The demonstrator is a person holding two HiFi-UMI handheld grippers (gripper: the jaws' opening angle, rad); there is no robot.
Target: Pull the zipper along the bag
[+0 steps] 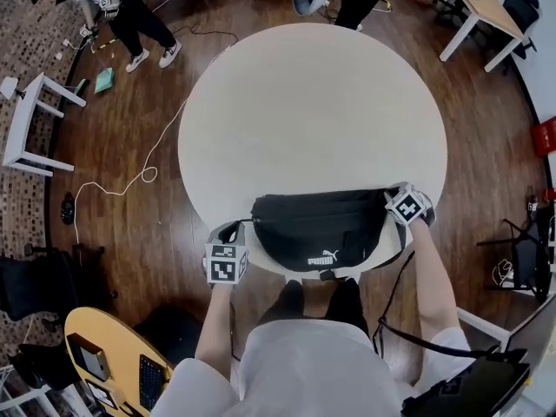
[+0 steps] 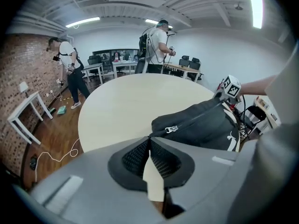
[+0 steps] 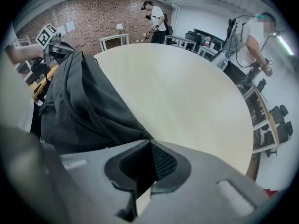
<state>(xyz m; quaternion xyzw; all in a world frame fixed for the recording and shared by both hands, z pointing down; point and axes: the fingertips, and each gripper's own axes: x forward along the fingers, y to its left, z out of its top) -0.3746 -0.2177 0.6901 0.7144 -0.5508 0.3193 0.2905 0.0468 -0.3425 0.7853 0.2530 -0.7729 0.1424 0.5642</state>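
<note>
A black waist bag with a white logo lies at the near edge of the round pale table. My left gripper is at the bag's left end, where its jaws are shut and the bag's corner runs in between the tips. The silver zipper pull sits just beyond them, at the left end of the zipper line. My right gripper is at the bag's right end, with its jaws shut on the fabric of the bag there.
The bag's black strap hangs off the table edge by my right arm. A white cable trails on the wooden floor at left. Two people stand beyond the table, among white desks and chairs. A yellow desk stands near left.
</note>
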